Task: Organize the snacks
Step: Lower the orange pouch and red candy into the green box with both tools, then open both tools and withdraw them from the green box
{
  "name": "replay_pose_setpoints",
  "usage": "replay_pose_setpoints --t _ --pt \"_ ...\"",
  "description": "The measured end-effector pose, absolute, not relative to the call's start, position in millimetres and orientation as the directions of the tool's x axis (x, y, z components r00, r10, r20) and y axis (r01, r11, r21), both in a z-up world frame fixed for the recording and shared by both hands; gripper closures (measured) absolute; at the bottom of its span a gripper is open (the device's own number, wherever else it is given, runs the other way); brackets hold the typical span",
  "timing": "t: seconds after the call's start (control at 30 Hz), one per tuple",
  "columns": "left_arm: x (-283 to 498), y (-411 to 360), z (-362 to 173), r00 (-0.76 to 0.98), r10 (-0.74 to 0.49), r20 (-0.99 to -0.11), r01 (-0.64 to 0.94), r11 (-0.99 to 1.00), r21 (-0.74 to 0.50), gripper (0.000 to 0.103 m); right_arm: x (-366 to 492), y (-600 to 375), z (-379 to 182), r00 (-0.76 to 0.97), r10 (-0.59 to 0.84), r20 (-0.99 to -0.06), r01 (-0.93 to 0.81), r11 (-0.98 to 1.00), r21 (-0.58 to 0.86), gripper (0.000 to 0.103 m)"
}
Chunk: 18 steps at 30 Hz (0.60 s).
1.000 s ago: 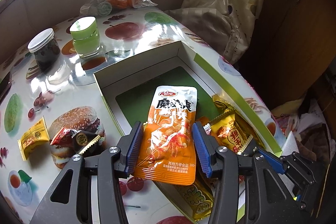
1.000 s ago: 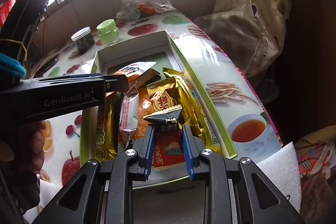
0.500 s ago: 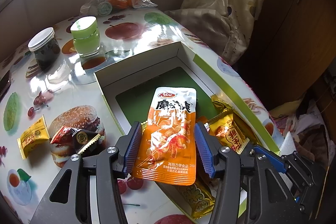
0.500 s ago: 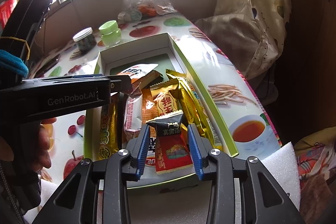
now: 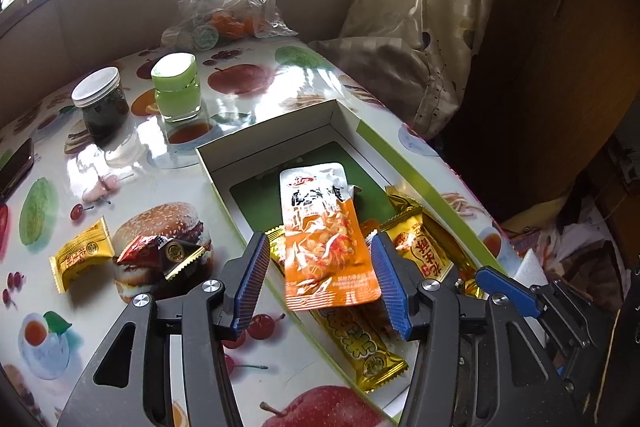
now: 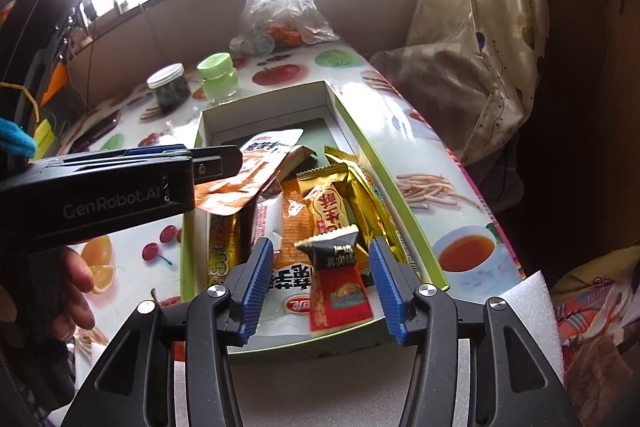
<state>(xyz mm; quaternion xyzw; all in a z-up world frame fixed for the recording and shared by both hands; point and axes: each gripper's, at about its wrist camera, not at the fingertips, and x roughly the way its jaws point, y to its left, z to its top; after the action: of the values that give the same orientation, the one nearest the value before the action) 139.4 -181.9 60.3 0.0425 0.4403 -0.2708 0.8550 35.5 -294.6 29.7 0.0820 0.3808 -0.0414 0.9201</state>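
Already most of the snacks sit inside the open box (image 5: 362, 131), whose near half is crowded with wrappers while the green floor at its far end is bare. The left claw (image 5: 318, 277) is spread wide, and the orange pouch (image 5: 326, 235) lies between its blue pads without either pad pressing it; whether the pouch rests fully on the pile below or is mid-drop cannot be told. The right claw (image 6: 320, 281) is likewise spread, with the black-and-red packet (image 6: 338, 283) lying loose between its fingers on top of the other wrappers at the box's near end. A long gold bar (image 5: 360, 343) and a yellow-gold packet (image 5: 416, 247) lie beside the pouch in the box.

Left to do, by the look of it: a yellow candy (image 5: 82, 255) and a red-and-black candy (image 5: 160, 253) are outside the box on the tabletop (image 5: 132, 163), over the burger print. Two jars (image 5: 100, 103) and a plastic bag (image 5: 228, 3) stand farther back, seemingly not part of the sorting.
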Motion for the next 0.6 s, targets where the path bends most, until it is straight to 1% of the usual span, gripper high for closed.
replay_pose_setpoints --t 0.3,0.6 --pt "121.8 -163.0 72.2 0.495 -0.439 -0.75 0.491 0.853 -0.175 0.049 26.7 -284.4 39.3 0.725 -0.015 -0.688 0.127 0.986 0.112 0.051" --pt "106.0 -136.8 80.4 0.544 -0.412 -0.731 0.461 0.875 -0.15 0.049 22.9 -271.1 47.4 0.74 -0.017 -0.672 0.115 0.988 0.103 0.051"
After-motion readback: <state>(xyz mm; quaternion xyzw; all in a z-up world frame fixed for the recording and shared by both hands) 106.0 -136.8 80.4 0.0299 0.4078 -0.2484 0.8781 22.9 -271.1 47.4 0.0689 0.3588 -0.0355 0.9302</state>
